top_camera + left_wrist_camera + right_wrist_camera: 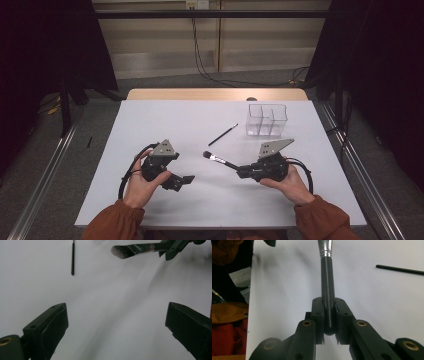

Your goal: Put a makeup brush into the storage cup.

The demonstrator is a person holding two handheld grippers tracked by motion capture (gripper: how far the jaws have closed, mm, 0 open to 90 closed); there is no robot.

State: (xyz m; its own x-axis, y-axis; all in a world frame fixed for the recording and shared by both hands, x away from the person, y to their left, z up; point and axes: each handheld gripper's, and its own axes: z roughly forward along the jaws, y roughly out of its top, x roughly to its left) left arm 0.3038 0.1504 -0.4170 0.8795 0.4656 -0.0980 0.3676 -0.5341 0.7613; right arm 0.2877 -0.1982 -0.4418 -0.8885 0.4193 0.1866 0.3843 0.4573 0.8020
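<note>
A white counter (165,125) stands in a dim room with dark curtains at both sides and cables trailing down the far wall. At its near edge a person in rust-coloured sleeves holds a pair of tongs in each hand. The right tongs (242,171) are clamped narrow on the black handle of a makeup brush (220,160), held close to level just above the surface, its dark bristle head pointing left toward the middle of the counter; the right gripper view shows the handle's butt end pinched between the two pads. The left tongs (186,180) stand wide and hold nothing, resting near the left hand with bare counter between the jaws. A second, thinner brush (223,134) lies loose on the counter just beyond, between the hands and a clear plastic organiser (267,120) that stands toward the far right. The organiser's compartments look empty. By this reading the work is at an early stage: one brush is picked up but not yet stowed, the thin one is untouched, and both presumably remain to go into the organiser.
</note>
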